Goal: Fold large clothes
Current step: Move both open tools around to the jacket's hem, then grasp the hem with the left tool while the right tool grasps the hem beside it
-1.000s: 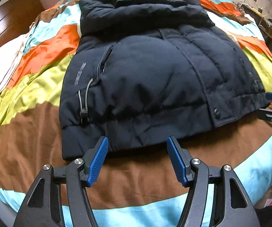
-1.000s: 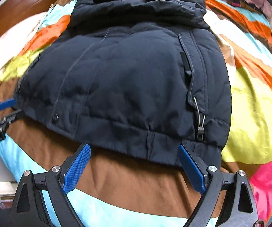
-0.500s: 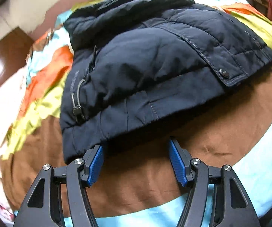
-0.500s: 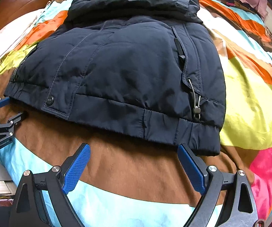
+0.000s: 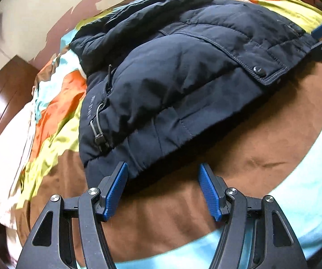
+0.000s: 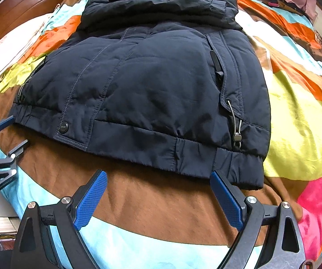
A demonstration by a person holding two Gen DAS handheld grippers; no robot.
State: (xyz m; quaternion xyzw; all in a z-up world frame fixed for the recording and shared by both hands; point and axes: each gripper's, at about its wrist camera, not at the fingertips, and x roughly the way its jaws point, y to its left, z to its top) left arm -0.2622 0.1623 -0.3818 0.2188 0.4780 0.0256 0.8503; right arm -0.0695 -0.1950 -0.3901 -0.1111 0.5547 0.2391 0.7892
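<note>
Left wrist view is looking forward and steeply downward past the left gripper (image 5: 163, 190), sitting close to the jacket (image 5: 183, 85) at its hem corner, with the frame tilting. Right wrist view is looking steeply down past the right gripper (image 6: 158, 199), close to the opposite hem corner. Both are sharing the jacket, the striped bedcover (image 6: 295, 123) and each other's gripper at frame edge.

We see small pale lettering on the jacket (image 5: 183, 85) beside its left pocket zip, too blurred to read.
</note>
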